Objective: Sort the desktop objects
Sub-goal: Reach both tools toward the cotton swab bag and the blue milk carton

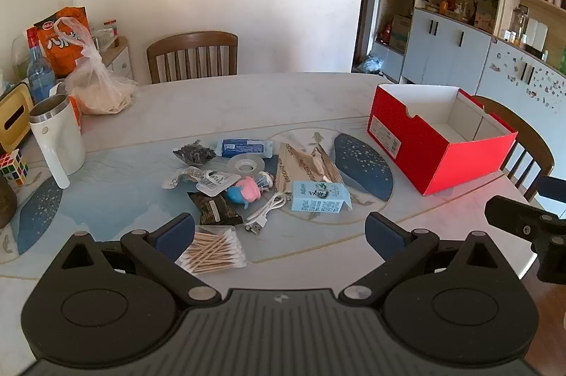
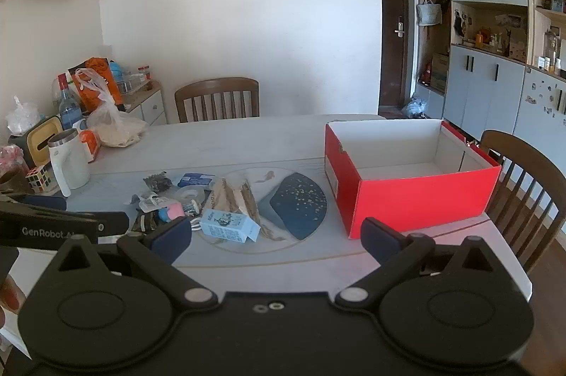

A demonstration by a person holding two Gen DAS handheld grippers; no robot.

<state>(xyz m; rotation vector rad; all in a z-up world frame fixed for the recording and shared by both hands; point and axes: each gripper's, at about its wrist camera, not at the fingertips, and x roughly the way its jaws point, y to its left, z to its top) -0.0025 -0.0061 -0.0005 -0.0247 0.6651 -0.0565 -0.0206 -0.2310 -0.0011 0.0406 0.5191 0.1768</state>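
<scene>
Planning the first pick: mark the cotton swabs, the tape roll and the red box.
cotton swabs [image 1: 214, 252], left wrist view, middle of the bundle.
tape roll [image 1: 246, 164], left wrist view, its clear ring.
red box [image 2: 421, 204], right wrist view, its near red wall.

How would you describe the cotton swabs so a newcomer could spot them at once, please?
Start at the red box, then look left to the clutter pile. The swabs lie at its near edge, a clear pack of wooden sticks with white tips.
</scene>
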